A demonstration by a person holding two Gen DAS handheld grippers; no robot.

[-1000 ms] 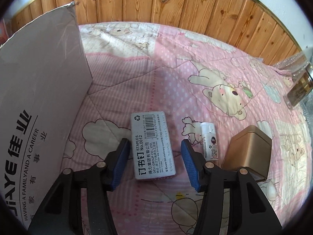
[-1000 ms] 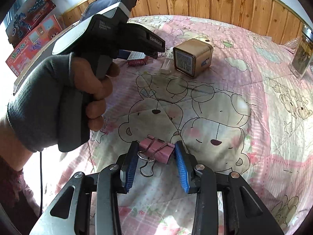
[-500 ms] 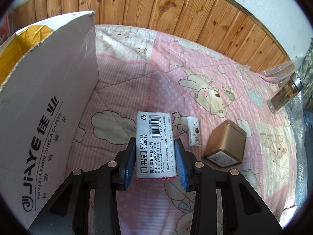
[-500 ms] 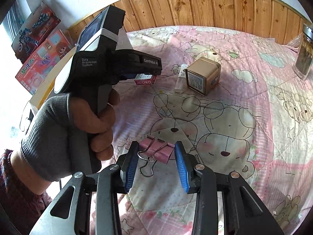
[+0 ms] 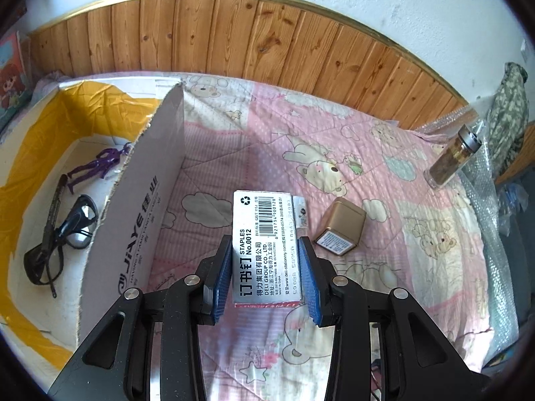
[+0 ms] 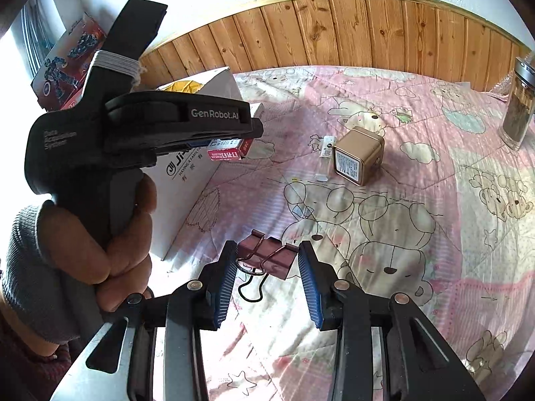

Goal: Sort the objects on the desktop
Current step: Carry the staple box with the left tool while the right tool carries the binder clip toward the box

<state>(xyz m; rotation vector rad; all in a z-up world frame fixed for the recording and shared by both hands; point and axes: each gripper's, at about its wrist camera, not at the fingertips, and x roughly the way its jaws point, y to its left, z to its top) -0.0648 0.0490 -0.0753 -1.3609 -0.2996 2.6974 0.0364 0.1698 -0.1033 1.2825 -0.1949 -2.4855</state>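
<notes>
The lower end of the small white tube (image 5: 300, 212) is hidden behind the staples box (image 5: 265, 250) in the left wrist view; in the right wrist view most of that box (image 6: 228, 148) is covered by the left gripper's black body, only its red end and a strip of the label being seen; the glass jar (image 6: 518, 107) is cut off at the right border of that view, and its contents cannot be made out. The staples box is held lengthwise between the blue pads (image 5: 223, 280) of the left gripper (image 5: 265, 280), both long sides being pressed, and it is seen lifted clear of the pink quilt (image 5: 418, 267), just beside the wall of the cardboard box (image 5: 140, 220); the jaws were lately being closed and are now set narrow on it. The binder clip (image 6: 269, 255) is gripped between the pads of the right gripper (image 6: 267, 280), its wire handles hanging toward the camera, above the near part of the quilt; whether it still touches the cloth cannot be told. The left gripper is grasped by a hand (image 6: 110, 234) in a grey sleeve. Inside the cardboard box, which is lined with yellow, a pair of black glasses (image 5: 63, 237), a dark pen (image 5: 53, 210) and a purple figure (image 5: 97, 167) are lying. A gold tin (image 5: 341, 227) is lying on its side mid-quilt, just beside the tube; the jar stands near the quilt's far right edge.
</notes>
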